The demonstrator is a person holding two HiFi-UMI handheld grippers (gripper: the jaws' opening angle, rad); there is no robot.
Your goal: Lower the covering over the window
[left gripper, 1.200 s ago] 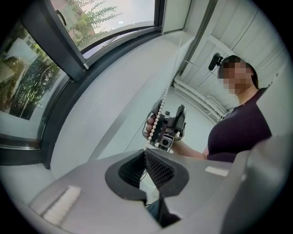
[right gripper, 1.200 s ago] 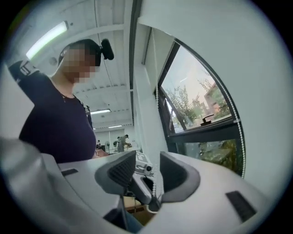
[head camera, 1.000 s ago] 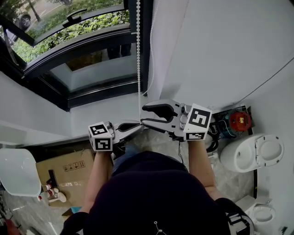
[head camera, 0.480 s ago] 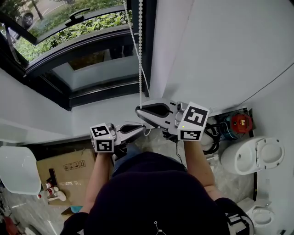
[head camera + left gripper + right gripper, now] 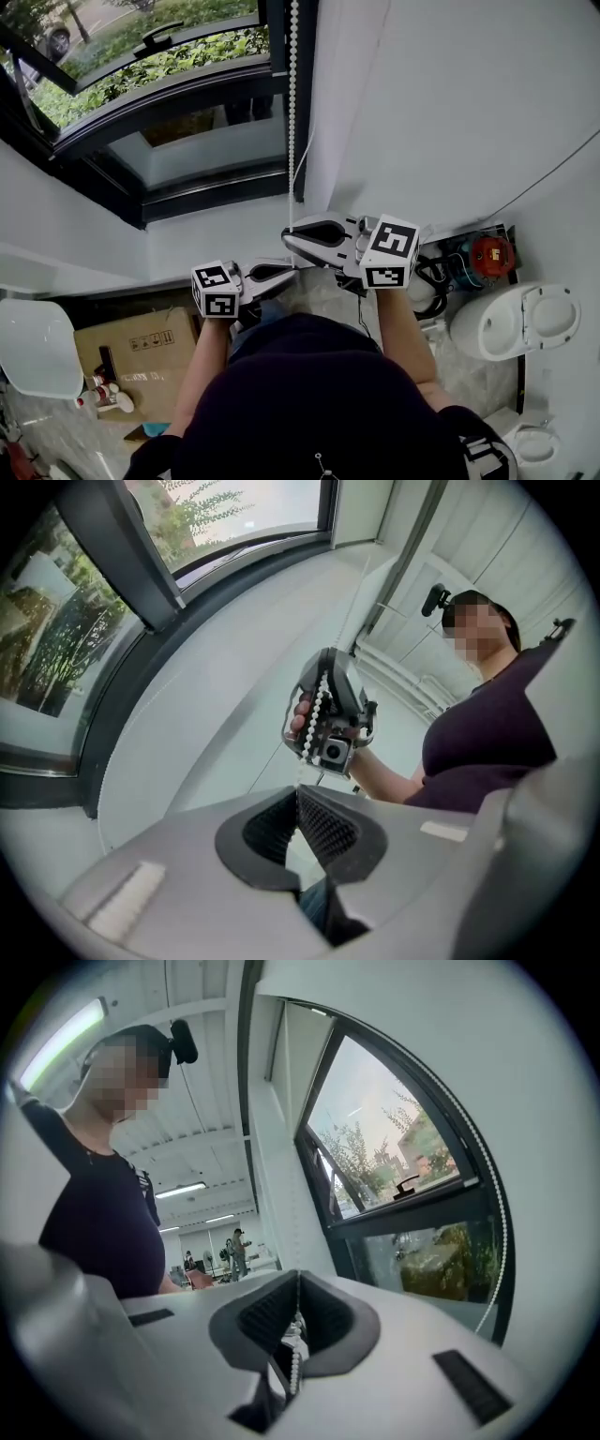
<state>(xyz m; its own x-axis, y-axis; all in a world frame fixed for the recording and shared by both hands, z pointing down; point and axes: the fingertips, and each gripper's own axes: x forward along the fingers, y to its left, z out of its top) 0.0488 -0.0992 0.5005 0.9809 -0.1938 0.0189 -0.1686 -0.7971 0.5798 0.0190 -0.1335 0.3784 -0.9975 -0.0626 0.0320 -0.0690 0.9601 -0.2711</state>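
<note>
Head view: the bead chain (image 5: pixel 292 94) hangs beside the window (image 5: pixel 150 75), down to the right gripper (image 5: pixel 289 232). Left gripper view: the left gripper (image 5: pixel 298 794) is closed (the chain reaches its tips). Right gripper view: jaws clamped on the chain.

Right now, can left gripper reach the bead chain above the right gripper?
Probably yes: bead chain hangs clear above the right gripper, which grips it. The left gripper, shut on it lower down, must release first.

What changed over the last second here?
The right gripper, open around the bead chain a second ago, has just been closing its jaws and now pinches it. The left gripper stayed shut, in place; the window is as before.
</note>
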